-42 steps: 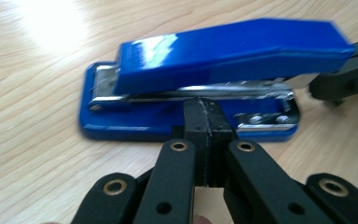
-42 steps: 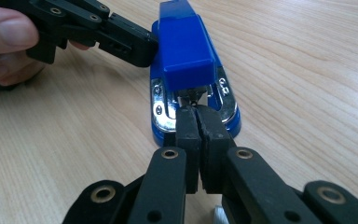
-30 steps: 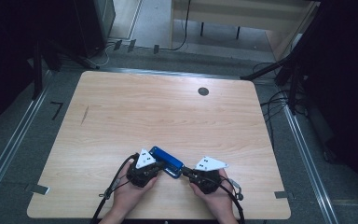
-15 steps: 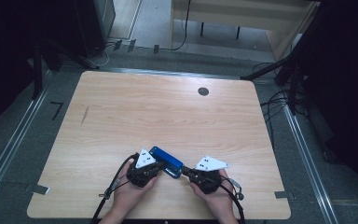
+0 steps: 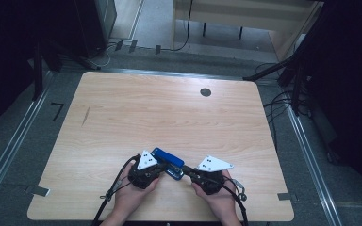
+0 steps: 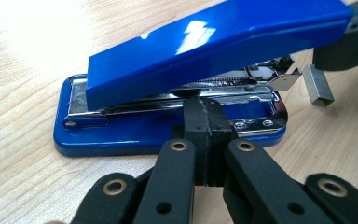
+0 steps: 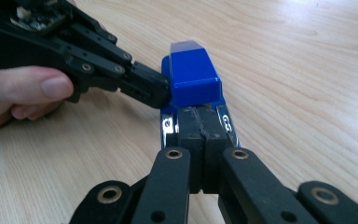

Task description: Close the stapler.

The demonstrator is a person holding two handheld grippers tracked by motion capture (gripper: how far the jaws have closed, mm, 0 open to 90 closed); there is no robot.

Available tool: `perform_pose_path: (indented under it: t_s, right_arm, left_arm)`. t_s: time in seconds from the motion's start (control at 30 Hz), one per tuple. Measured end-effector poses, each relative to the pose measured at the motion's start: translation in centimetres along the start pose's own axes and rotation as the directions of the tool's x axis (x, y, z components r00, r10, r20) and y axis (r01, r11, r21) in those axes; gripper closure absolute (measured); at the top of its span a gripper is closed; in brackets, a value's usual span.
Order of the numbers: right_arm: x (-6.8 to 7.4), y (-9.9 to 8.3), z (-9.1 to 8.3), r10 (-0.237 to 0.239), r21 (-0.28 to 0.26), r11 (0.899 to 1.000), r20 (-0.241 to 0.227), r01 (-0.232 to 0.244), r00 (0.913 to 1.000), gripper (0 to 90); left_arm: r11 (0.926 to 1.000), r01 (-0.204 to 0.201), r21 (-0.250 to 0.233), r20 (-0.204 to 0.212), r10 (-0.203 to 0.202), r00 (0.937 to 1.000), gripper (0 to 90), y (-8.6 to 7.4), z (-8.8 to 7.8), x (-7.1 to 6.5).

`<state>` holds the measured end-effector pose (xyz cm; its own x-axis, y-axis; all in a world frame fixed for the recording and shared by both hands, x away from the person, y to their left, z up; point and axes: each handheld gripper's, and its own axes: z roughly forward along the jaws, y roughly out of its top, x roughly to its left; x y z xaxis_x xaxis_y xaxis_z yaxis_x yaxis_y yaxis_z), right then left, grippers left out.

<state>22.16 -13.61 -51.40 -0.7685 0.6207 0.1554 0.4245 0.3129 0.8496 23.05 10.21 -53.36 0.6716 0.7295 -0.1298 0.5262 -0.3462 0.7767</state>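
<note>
Blue stapler point(image 6: 205, 51) lid raised at center frame, staple strip point(image 6: 318, 84) beside it not loaded; left gripper point(image 6: 208, 121) & right gripper point(image 7: 200, 126) both closed, pressing its sides

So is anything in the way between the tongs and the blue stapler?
No, nothing visible. The left tongs, shut, already meet the blue stapler at its side. The right tongs, also shut, are at its rear end. A loose strip of staples lies beside it, off to one side.
</note>
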Motion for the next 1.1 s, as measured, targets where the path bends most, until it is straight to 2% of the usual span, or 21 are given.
perform_pose_path:
  t_s: [0.2,0.47,1.1]
  right_arm:
    - [0.4,1.1,-0.2,-0.027,-0.022,0.999,0.009,0.027,0.9996,90.0]
    - [0.7,2.4,-0.2,-0.036,-0.049,0.998,0.009,0.036,0.9993,90.0]
    - [1.2,5.1,0.4,-0.068,-0.062,0.996,0.005,0.069,0.9976,90.0]
  left_arm:
    - [1.0000,-0.003,-0.003,-0.003,0.003,1.0000,90.0,0.0,0.0,-0.1]
    - [1.0000,-0.009,0.001,-0.005,0.009,0.9999,90.0,0.0,0.0,-0.1]
    - [1.0000,-0.003,-0.003,0.002,0.003,1.0000,90.0,0.0,0.0,-0.1]
